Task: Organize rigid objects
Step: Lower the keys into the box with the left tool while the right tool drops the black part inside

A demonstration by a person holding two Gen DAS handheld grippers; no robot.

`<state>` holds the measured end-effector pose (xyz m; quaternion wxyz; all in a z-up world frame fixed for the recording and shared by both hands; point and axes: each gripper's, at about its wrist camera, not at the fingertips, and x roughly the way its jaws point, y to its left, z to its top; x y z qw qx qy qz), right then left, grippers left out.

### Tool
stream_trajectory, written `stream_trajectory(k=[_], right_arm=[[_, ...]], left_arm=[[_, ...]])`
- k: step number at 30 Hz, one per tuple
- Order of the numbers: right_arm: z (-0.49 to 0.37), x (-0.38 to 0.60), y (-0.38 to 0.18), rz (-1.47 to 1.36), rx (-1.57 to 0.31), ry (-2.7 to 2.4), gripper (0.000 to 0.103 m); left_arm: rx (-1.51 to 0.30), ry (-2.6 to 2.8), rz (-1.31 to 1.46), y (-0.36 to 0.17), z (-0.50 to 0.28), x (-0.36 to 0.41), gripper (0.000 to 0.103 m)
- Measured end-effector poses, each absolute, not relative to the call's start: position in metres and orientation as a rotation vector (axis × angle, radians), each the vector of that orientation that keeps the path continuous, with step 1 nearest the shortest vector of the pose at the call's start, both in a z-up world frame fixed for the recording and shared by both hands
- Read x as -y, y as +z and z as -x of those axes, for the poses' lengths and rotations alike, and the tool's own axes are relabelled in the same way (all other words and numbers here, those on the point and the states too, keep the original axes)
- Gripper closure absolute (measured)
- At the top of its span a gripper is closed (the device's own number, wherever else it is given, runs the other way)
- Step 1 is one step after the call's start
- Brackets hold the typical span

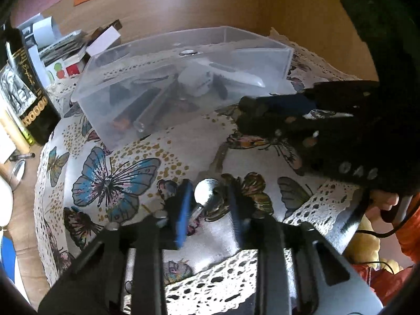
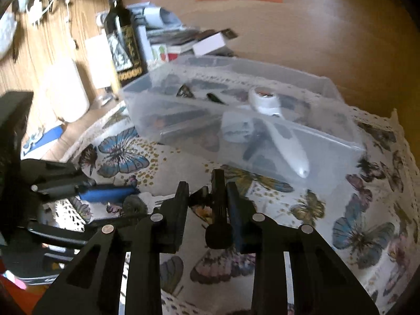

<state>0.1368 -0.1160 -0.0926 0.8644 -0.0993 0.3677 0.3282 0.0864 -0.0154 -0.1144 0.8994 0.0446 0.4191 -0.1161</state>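
A clear plastic bin [image 1: 92, 89] stands on a butterfly-print cloth [image 1: 126, 157] and holds pens, a white tape roll [image 2: 263, 99] and a white tube [image 2: 291, 147]. My left gripper [image 1: 208, 197] is open, its blue-padded fingers on either side of a shiny metal key [image 1: 207, 191] that lies on the cloth. My right gripper [image 2: 207, 197] has a slim black stick-like object [image 2: 219, 210] between its fingers, against the right finger; the left finger stands apart from it. The right gripper also shows in the left wrist view [image 1: 244, 115], near the bin's front wall.
A dark wine bottle [image 2: 119, 34] stands left of the bin beside stacked boxes and papers [image 2: 168, 36]. A white jug [image 2: 68, 89] stands further left. A wooden wall [image 2: 315, 39] rises behind the bin. The cloth's lace edge [image 1: 223, 283] lies near me.
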Motion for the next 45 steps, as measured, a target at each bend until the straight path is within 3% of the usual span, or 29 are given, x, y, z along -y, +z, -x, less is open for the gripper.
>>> stream_trajectory(k=[11, 45], right_arm=[[-0.128, 0.144, -0.074, 0.139, -0.709, 0.643, 0.077], [-0.138, 0.151, 0.011, 0.054, -0.448, 0.64, 0.077]], left_arm=[[-0.821, -0.21, -0.017, -0.096, -0.08, 0.001, 0.08], [-0.504, -0.196, 0.068, 0.04, -0.097, -0.029, 0.081]])
